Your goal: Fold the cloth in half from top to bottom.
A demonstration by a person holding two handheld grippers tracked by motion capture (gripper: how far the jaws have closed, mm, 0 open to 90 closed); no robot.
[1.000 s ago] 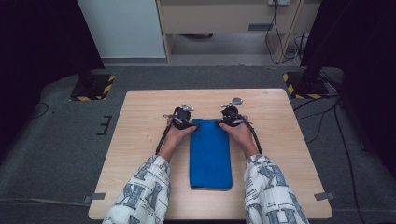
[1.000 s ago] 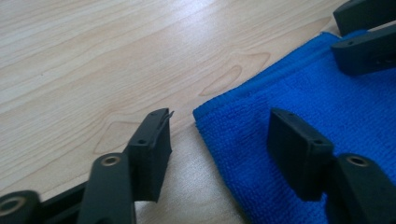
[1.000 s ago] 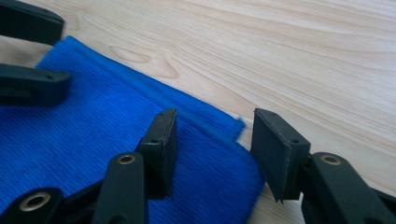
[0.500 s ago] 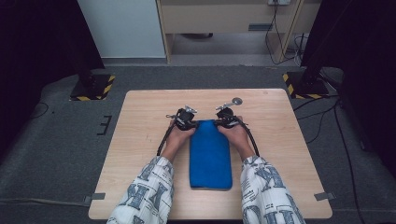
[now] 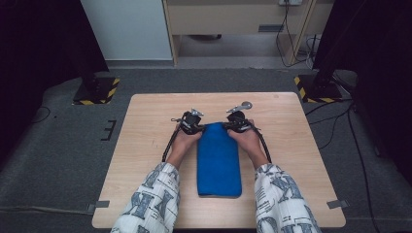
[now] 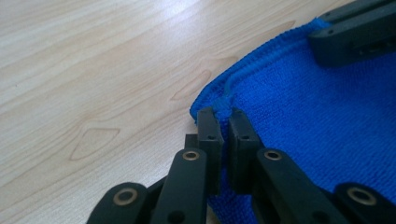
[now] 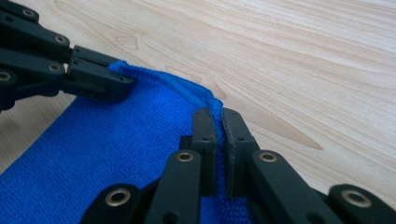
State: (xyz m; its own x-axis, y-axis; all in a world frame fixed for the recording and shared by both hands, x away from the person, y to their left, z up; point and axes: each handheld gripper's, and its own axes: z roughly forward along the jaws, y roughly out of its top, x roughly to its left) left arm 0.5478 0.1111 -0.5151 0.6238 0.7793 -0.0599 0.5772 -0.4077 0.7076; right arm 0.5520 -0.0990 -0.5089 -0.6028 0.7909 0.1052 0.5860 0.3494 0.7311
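Note:
A folded blue towel [image 5: 218, 160] lies lengthwise on the middle of the wooden table [image 5: 145, 145]. My left gripper [image 5: 197, 127] holds its far left corner and my right gripper [image 5: 227, 125] its far right corner. In the left gripper view my left gripper [image 6: 224, 116] is shut on the blue towel [image 6: 317, 121], pinching the hemmed corner. The right gripper view has my right gripper [image 7: 217, 114] shut on the blue towel [image 7: 116, 140] at the opposite corner. Each view also catches the other gripper's black jaws on the far edge.
Bare wood surrounds the towel on all sides. Past the table's far edge is grey carpet, with a black stand base with yellow-black hazard stripes [image 5: 96, 91] at the left and another [image 5: 316, 87] at the right. Cables [image 5: 335, 121] run across the floor on the right.
Both grippers have drawn inward toward each other along the towel's far edge and now pinch its two far corners. The towel stays flat on the table.

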